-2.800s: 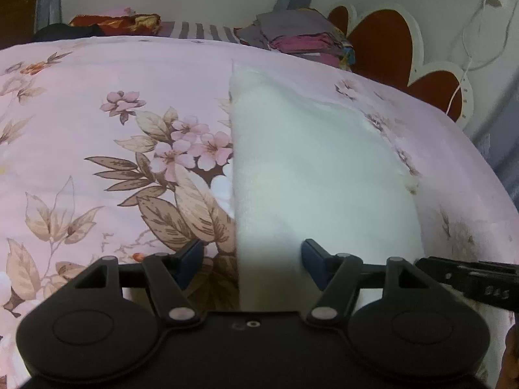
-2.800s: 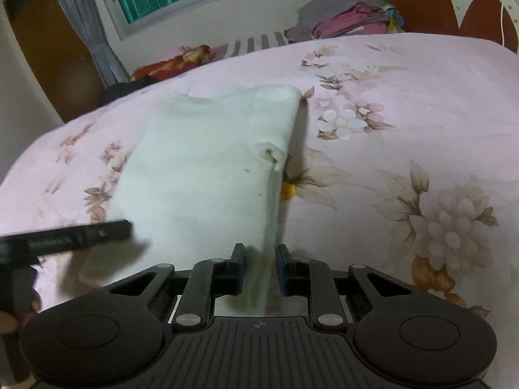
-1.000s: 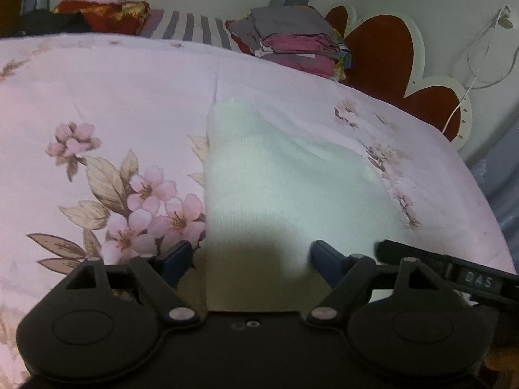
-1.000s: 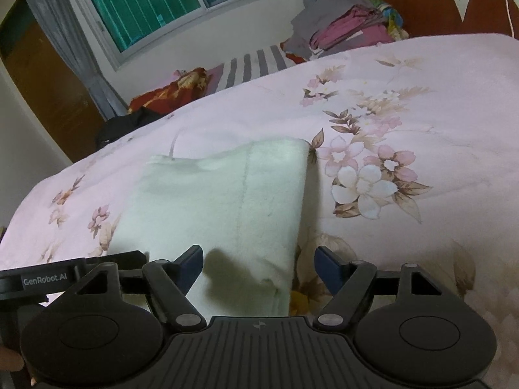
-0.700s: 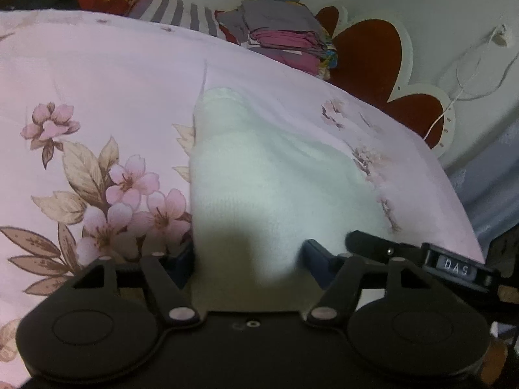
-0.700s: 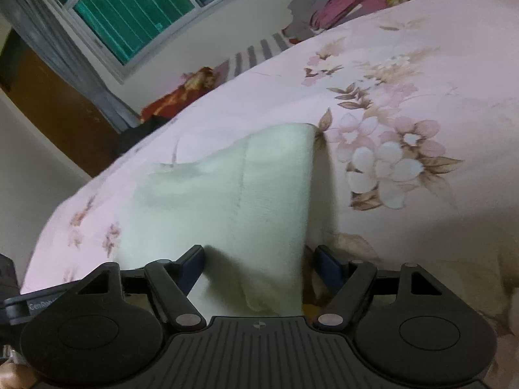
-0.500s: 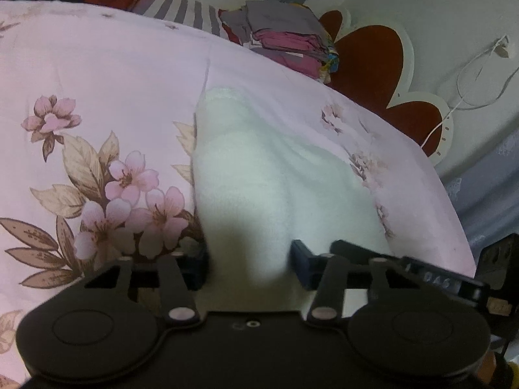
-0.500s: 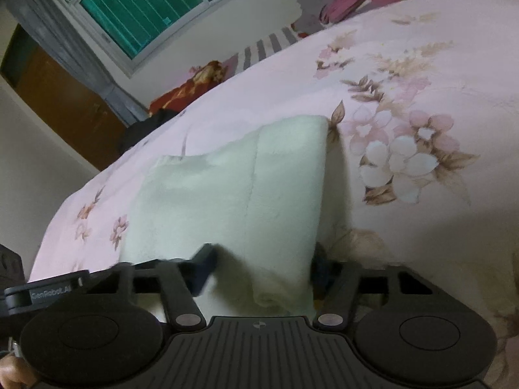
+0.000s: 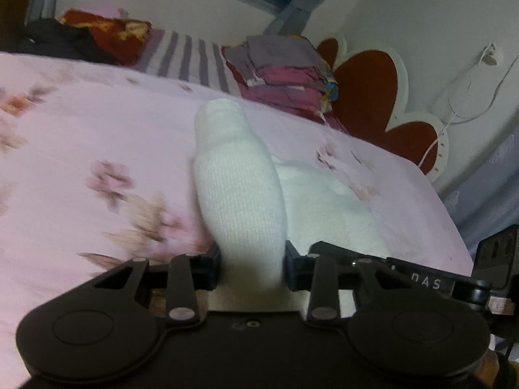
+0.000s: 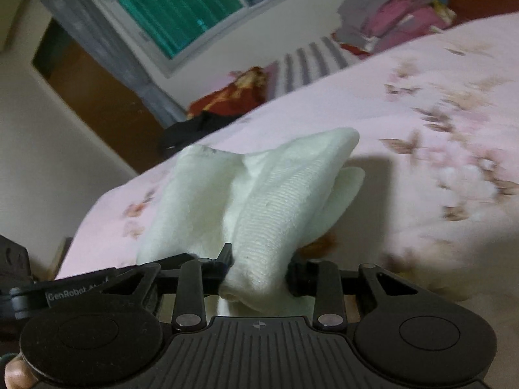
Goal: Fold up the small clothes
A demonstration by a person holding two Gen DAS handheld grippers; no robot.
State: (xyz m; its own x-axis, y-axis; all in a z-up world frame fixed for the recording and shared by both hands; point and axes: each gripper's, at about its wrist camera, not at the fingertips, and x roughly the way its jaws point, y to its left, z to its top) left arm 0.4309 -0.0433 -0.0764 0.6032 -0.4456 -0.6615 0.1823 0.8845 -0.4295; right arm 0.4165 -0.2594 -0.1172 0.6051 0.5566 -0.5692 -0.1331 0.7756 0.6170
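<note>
**Both grippers pinch white garment on floral bed**

The left gripper [image 9: 252, 269] has its jaws narrowed onto a bunched ridge of the white knit garment [image 9: 238, 194], the dark pads pressing the cloth from both sides; the jaws have just been closing, with the fabric between them. The tool points forward and downward over the bed, and the gathered cloth runs away from it toward 12 o'clock, standing up off the pink floral bedspread [image 9: 97, 149]. The rest of the garment lies slack toward 3 o'clock of that ridge, where part of the other tool crosses the lower right of the view.

The right gripper [image 10: 259, 270] is likewise partly closed and clamped on a thick fold of the same garment [image 10: 269, 201], its jaws also having just been closing on the cloth. It too is angled down toward the mattress. From its pads the fabric fans up toward 12 and 1 o'clock, with a second flap spreading toward 10 o'clock, above the bedspread [image 10: 421, 129].

A stack of folded clothes [image 9: 285, 74] sits at the far edge of the bed, at about 1 o'clock in the left wrist view, beside a red headboard [image 9: 369, 97]. A window [image 10: 181, 9] shows at 11 o'clock in the right wrist view
</note>
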